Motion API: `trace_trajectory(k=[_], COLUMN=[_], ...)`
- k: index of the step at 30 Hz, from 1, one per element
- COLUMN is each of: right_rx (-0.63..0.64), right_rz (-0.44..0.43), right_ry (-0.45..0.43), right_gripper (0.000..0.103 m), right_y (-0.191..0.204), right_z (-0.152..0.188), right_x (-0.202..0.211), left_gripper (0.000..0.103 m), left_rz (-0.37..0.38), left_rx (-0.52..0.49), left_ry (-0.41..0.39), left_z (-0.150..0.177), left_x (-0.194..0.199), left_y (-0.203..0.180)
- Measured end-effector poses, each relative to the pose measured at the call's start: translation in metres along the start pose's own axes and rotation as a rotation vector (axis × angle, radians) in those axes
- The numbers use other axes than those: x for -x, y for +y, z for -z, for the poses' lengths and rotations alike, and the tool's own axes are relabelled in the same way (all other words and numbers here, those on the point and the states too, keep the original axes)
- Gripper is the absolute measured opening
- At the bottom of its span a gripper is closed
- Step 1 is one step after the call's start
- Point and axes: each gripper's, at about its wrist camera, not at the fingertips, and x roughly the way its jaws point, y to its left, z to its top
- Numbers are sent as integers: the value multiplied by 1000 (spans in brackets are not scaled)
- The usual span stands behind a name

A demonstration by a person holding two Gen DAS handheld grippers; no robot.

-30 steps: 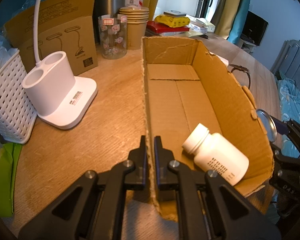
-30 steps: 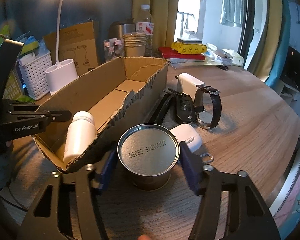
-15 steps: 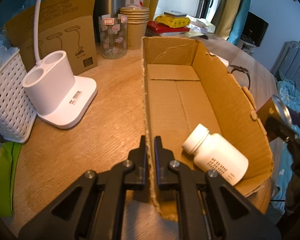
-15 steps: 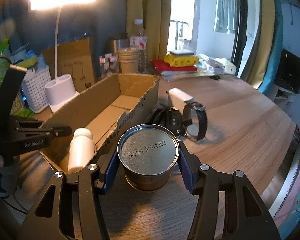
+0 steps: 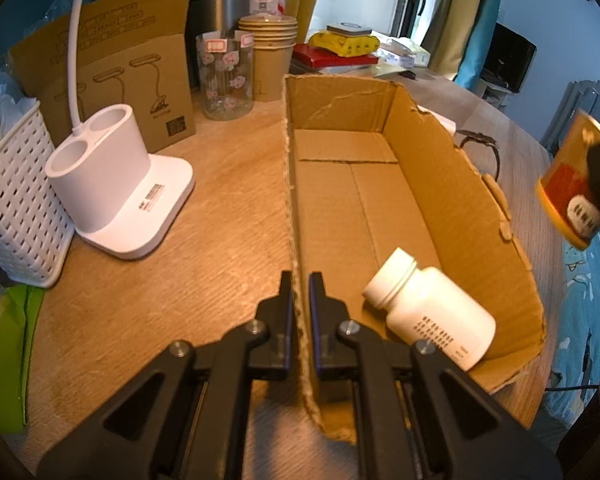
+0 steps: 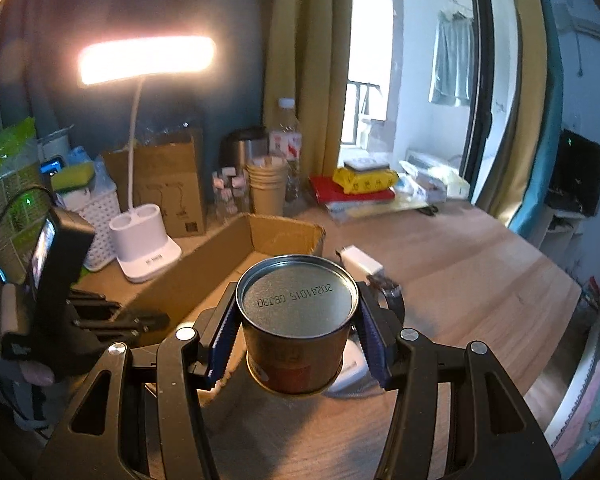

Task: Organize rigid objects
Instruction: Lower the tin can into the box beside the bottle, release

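An open cardboard box (image 5: 452,168) lies lengthwise on the wooden table, and a white pill bottle (image 5: 428,308) rests on its side at the near end. My left gripper (image 5: 300,292) is shut on the box's left wall, pinching the cardboard edge. My right gripper (image 6: 296,320) is shut on a metal tin can (image 6: 296,320) with a stamped lid, held upright in the air above the table beside the box (image 6: 204,276). In the left wrist view the can (image 5: 576,184) hangs blurred at the right edge, above the box's right wall.
A white lamp base (image 5: 116,184), a white basket (image 5: 12,208), a cardboard sheet, a flowered jar (image 5: 226,76) and paper cups stand left of and behind the box. A watch (image 5: 480,144) and a white charger (image 6: 358,260) lie on the table right of the box.
My right gripper has lifted the tin can off the table, and it now hangs higher beside the box. The left gripper and the box have stayed still.
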Motion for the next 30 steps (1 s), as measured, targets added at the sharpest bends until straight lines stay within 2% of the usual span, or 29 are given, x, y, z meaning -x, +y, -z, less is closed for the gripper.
trace_trajectory(k=[13, 23, 30], right_rx=[34, 65, 88], right_rz=[-62, -117, -117], right_ry=[-10, 1, 41], right_gripper=[58, 58, 58], right_y=[23, 50, 59], right_z=[-12, -23, -20], right_x=[-9, -34, -59], left_gripper=[8, 8, 8], left_rz=[2, 4, 3], left_rx=[-1, -3, -2], left_ry=[0, -1, -1], left_z=[1, 1, 1], left_x=[0, 0, 0], left_y=[-1, -2, -2])
